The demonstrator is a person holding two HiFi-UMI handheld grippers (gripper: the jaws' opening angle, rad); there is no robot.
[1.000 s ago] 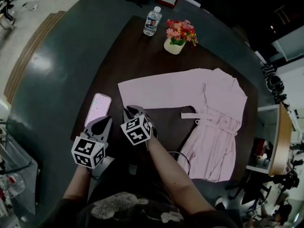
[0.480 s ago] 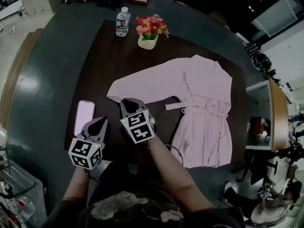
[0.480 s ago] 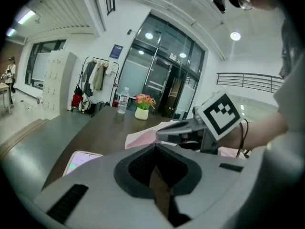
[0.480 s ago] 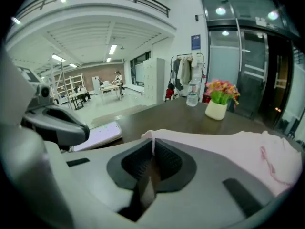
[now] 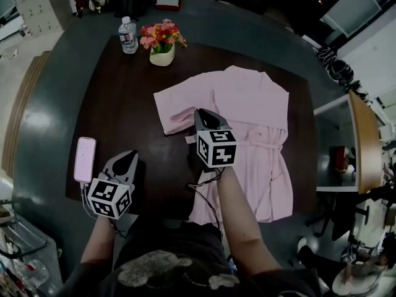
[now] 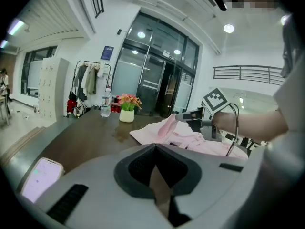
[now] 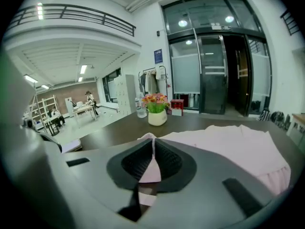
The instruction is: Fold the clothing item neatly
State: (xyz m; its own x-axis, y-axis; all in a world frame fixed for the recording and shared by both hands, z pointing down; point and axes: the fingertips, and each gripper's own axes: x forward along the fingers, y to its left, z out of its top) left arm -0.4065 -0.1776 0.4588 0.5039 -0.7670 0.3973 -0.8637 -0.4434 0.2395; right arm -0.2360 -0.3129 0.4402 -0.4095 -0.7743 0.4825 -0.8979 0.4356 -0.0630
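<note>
Right now the right gripper (image 5: pixel 205 117) hangs over the middle of the table (image 5: pixel 124 104). Its jaws have just been closing and are pinched on a thin edge of the pink sleeve (image 5: pixel 176 109), with cloth showing between the pads in its own view. The pink robe (image 5: pixel 253 98) lies spread from the table's centre out toward 3 and 5 o'clock, and its sleeve is doubled back at about 10 o'clock of that gripper. The worry is that the bite looks small, so a quick swing could let the cuff slip out and the sleeve flop down crooked. The left gripper (image 5: pixel 128 159) sits at 7 o'clock of the table, jaws closed on nothing, well apart from the robe. Nothing pins the body, so a pull on the sleeve may drag the whole garment and rumple the shoulder. Watch the loose belt (image 5: pixel 263 146) across the waist too, because it could get trapped under the sleeve and leave a lump. The cable (image 5: pixel 199 193) trailing from the right gripper hangs by the hem at 6 o'clock and might hook it. A wide sweep toward 11 o'clock would threaten the flower pot (image 5: pixel 161 54) and water bottle (image 5: pixel 127 34), and the phone (image 5: pixel 85 159) at 9 o'clock lies close to the table's edge, near the left gripper.
</note>
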